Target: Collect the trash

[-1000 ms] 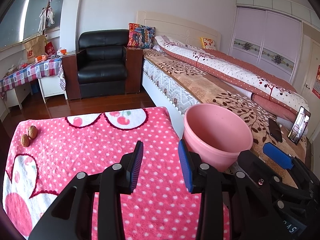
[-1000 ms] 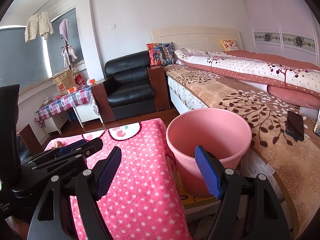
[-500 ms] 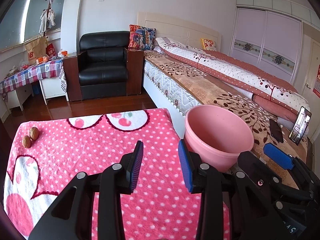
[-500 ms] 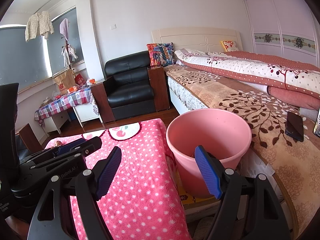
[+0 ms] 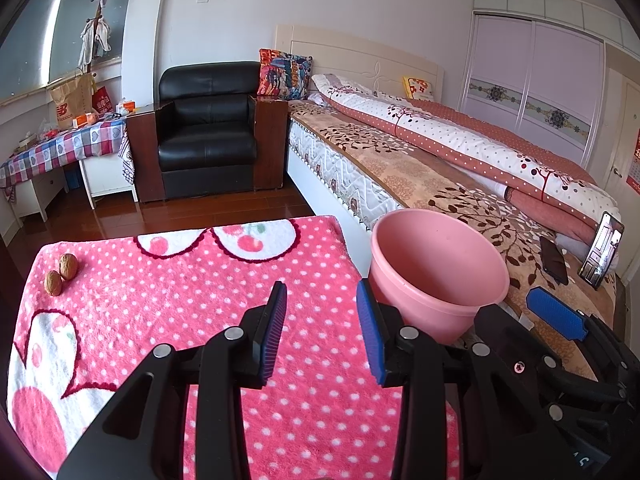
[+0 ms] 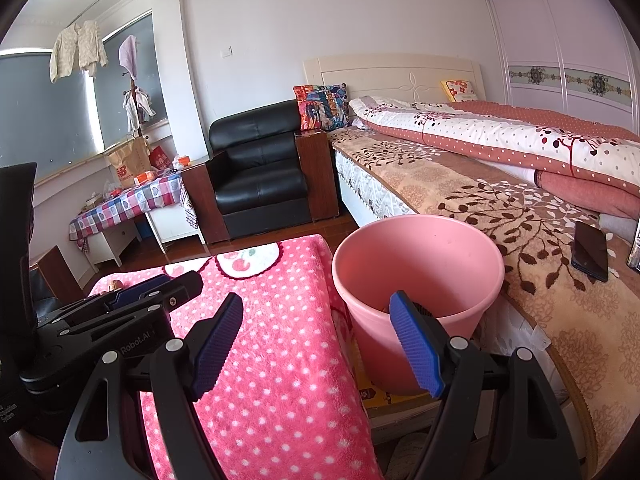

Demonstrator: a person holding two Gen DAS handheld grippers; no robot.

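We find two walnuts [image 5: 60, 273], the likely trash, touching one another at the far left corner of the pink dotted cloth [image 5: 200, 288]. The pink bucket [image 5: 436, 276] stands just beside the cloth's right edge, against the bed [image 5: 420, 168]. The left gripper [image 5: 322, 330] hangs over the cloth, jaws parted moderately and holding nothing; the right gripper [image 6: 318, 344] is spread wide and equally empty, near the bucket. In our judgement the round shells may roll off the near cloth edge if nudged, or slip from a shallow pinch. Nothing lies between jaws and walnuts. A dark phone [image 6: 591, 250] lies on the bed, an armchair [image 5: 208, 136] beyond.
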